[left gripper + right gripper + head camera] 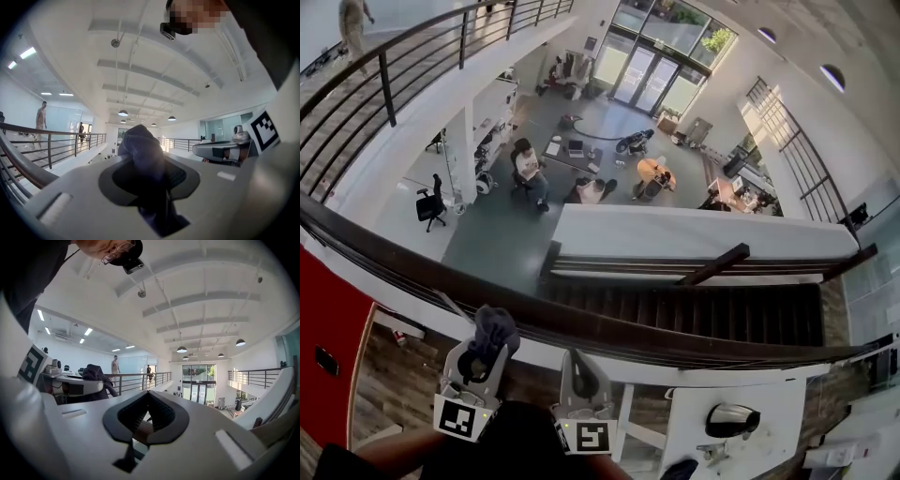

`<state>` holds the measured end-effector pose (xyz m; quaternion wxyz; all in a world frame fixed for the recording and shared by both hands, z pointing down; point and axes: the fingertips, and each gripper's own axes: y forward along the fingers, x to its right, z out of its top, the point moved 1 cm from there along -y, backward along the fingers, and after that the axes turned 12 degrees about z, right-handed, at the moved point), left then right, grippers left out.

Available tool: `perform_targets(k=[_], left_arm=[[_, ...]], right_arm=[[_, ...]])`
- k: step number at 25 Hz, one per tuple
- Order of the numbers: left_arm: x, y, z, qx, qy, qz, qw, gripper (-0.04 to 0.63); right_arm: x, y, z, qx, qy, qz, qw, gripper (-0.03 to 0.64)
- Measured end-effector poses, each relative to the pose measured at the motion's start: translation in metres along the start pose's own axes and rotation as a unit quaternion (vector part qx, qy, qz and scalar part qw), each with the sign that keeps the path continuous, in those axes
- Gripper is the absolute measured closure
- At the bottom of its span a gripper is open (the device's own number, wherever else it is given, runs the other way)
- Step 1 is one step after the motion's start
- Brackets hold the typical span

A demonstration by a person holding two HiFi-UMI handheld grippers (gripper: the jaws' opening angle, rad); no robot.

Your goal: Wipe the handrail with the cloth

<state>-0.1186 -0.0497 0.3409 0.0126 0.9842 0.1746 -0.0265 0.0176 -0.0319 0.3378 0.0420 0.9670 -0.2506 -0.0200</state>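
Dark curved handrail (403, 267), cloth (495, 328) at it

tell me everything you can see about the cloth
The cloth is a dark grey-blue piece of soft fabric, bunched into a rounded wad. The left gripper is shut on it: the lower part is pinched between the jaws and the crumpled upper part bulges out past their tips. In the head view the wad sits right at the near edge of the dark handrail and overlaps it, though actual contact cannot be confirmed. Nothing else touches it.
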Motion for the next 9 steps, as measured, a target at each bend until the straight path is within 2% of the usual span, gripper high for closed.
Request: perform_targets(k=[5,9], left_arm=[[-0.013,0.005,0.0,0.0,-0.009,-0.005,0.9999,0.488],[-0.015,0.009,0.001,-0.028,-0.014,-0.008,0.9995,0.488]], right_arm=[[-0.004,0.011,0.0,-0.002,-0.001,-0.002,1.0,0.617],[-0.006,0.009,0.003,-0.003,0.012,-0.006,1.0,0.617]])
